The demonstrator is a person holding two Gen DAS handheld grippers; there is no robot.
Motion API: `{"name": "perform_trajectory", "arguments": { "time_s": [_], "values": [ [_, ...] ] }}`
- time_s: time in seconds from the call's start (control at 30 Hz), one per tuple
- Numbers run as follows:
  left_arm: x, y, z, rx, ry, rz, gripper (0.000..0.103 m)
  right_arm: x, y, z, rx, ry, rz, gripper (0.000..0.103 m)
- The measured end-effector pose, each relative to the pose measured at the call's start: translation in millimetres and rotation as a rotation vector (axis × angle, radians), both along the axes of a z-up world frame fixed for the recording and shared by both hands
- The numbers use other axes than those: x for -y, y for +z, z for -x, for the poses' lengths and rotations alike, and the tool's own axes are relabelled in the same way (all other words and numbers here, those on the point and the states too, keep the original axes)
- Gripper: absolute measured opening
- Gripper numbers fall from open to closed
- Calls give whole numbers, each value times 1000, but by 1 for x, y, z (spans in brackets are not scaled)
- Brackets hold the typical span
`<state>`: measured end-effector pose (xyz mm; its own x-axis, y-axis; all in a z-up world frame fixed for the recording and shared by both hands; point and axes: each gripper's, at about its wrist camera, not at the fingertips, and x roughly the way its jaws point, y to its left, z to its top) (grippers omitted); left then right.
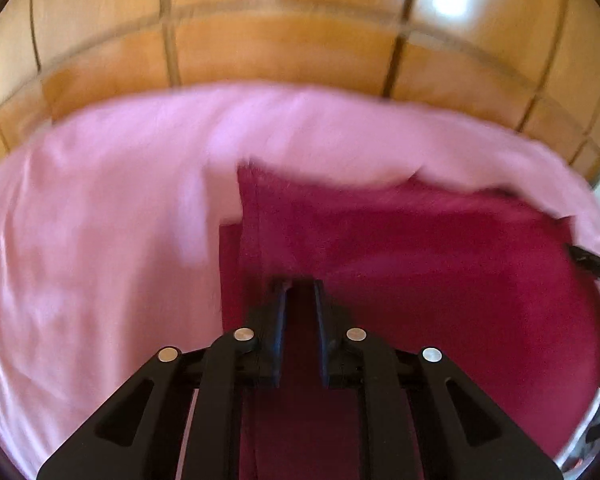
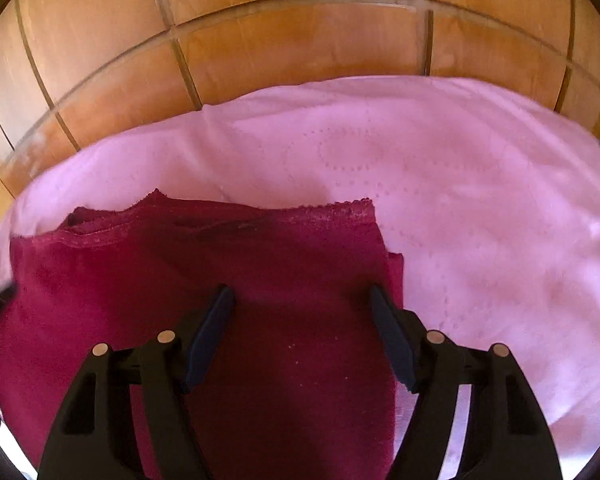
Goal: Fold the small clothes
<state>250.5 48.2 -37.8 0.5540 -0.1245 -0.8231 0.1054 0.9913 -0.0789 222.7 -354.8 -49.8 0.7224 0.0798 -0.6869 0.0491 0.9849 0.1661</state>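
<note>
Here the dark red garment point(image 2: 228, 280) lies on a pink cloth point(image 2: 480, 200) that covers the surface, with a brown tiled floor point(image 2: 280, 40) beyond its far edge. In the right wrist view the garment's far edge carries a scalloped lace trim, and its right side shows a second layer peeking out just beneath the top one. The right tongs point(image 2: 302, 294) hang over the garment's near right part with their fingers wide apart, nothing between them. In the left wrist view, which is blurred, the left tongs point(image 1: 300, 284) have their fingers drawn close together, a narrow gap showing, right at a vertical fold of the red garment point(image 1: 420, 264); whether they pinch the fabric cannot be told. A flap of the pink cloth point(image 1: 100, 240) sits just left of that fold, and the floor point(image 1: 280, 52) shows above. A dark object at the right edge of that view is too unclear to name.
</note>
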Motion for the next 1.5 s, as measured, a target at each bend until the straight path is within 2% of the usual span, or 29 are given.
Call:
{"name": "perform_trajectory", "arguments": {
  "time_s": [0.07,0.17,0.27,0.43,0.57,0.6,0.67,0.77,1.17,1.4,1.5],
  "values": [
    [-9,-4,7,41,25,54,12,4,-3,3,25,-2,-24,70],
    [-17,2,15,42,59,89,12,-1,-3,6,35,-1,-17,71],
    [-14,17,26,77,66,45,12,-1,-3,5,39,-1,-11,72],
    [2,45,36,182,14,-14,12,-8,-4,3,41,-8,23,73],
    [14,51,32,209,-19,-30,12,-9,-4,5,43,-12,33,73],
    [15,51,30,209,-22,-34,12,-9,-4,5,44,-12,30,74],
    [19,50,26,208,-37,-37,34,-9,-5,6,46,-10,28,74],
    [24,48,21,216,-46,-42,44,-8,-5,7,49,-10,24,75],
    [31,32,-3,162,-52,-72,45,-7,-6,7,59,3,1,80],
    [19,2,-22,84,-18,-34,45,-8,-6,6,58,5,-7,82],
    [14,-4,-25,84,-6,8,45,-7,-7,5,56,6,-17,83]
  ]
}}
